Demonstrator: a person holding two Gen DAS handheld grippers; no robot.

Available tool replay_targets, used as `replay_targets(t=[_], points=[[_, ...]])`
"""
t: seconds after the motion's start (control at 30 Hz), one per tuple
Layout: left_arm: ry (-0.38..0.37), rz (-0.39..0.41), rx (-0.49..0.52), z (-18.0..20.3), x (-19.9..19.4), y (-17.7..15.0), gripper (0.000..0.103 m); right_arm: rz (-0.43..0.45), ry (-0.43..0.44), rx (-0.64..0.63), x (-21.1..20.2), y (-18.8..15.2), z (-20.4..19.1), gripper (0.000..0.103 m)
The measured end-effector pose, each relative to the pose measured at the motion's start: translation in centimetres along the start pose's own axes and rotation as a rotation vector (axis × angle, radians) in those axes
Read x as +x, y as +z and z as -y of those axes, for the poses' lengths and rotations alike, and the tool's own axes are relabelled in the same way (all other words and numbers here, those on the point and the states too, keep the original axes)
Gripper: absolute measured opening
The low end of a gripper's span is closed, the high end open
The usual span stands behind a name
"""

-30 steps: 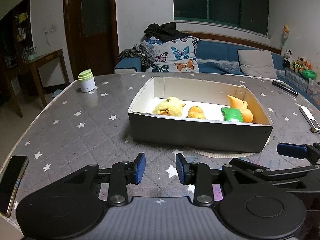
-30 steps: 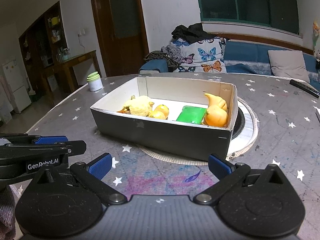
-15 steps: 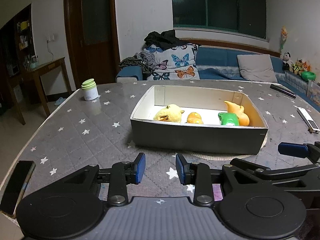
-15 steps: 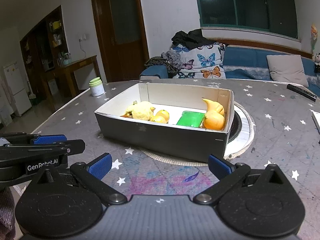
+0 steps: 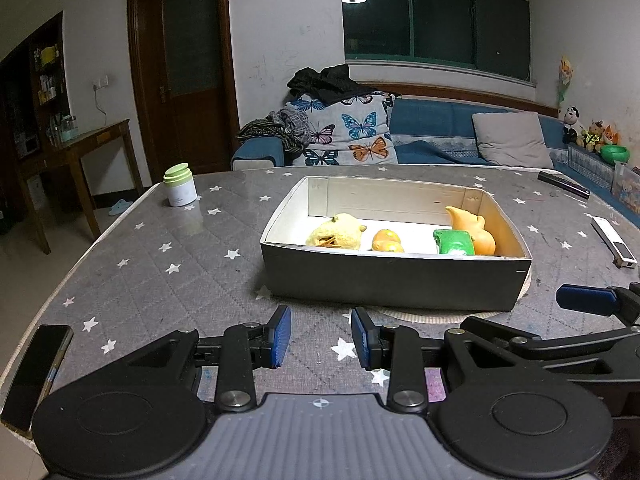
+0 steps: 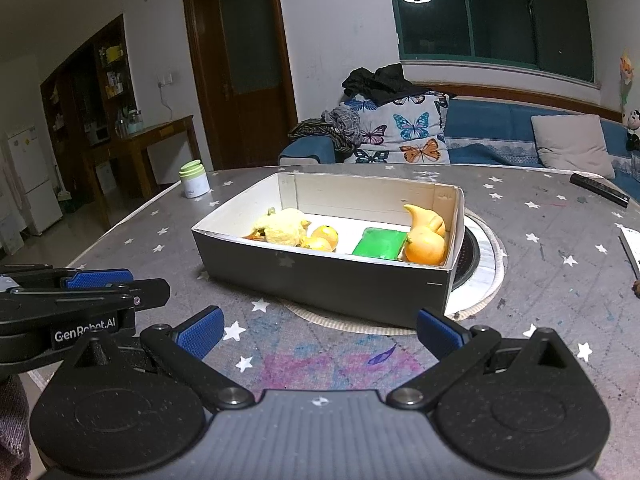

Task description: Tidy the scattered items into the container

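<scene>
My left fingers (image 5: 320, 338) stand a narrow gap apart with nothing between the blue pads, and my right fingers (image 6: 318, 330) are spread wide, also empty; both hang low over the near edge of the grey star-patterned bench (image 5: 192, 264). Straight ahead of both sits the open rectangular cardboard box, dark outside and white inside (image 5: 394, 284), its long axis running across my view, parallel to the near edge. Inside it, in a row along that axis, lie a fuzzy yellow plush toy (image 5: 338, 232), two small orange fruits (image 5: 387, 241), a green block (image 5: 454, 242) and an orange gourd-shaped toy (image 5: 472, 230), the gourd touching the block at the box's right end. So the toys already lie in the container. On the bare bench I see only a white jar with a green lid (image 5: 181, 185) towards the far left corner, a dark phone (image 5: 36, 372) at the near left edge, and remotes off to the right; whether any of these counts as scattered I cannot tell. The box lies about equally far from each hand, its right end a little closer to my right.
</scene>
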State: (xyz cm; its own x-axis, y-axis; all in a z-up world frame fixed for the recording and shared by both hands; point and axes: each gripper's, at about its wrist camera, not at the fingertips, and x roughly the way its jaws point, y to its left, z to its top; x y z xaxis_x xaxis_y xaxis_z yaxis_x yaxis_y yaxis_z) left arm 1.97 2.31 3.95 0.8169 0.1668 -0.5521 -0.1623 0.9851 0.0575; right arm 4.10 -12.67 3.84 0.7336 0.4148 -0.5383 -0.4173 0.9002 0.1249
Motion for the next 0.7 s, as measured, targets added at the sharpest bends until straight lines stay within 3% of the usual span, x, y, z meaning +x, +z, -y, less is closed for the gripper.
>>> replay_targets(t=[0.7], points=[[0.005,-0.015,0.023,0.3,1.4,0.6,0.035,-0.026,-0.005,0.010,1.3,0.4,0.5,0.103]])
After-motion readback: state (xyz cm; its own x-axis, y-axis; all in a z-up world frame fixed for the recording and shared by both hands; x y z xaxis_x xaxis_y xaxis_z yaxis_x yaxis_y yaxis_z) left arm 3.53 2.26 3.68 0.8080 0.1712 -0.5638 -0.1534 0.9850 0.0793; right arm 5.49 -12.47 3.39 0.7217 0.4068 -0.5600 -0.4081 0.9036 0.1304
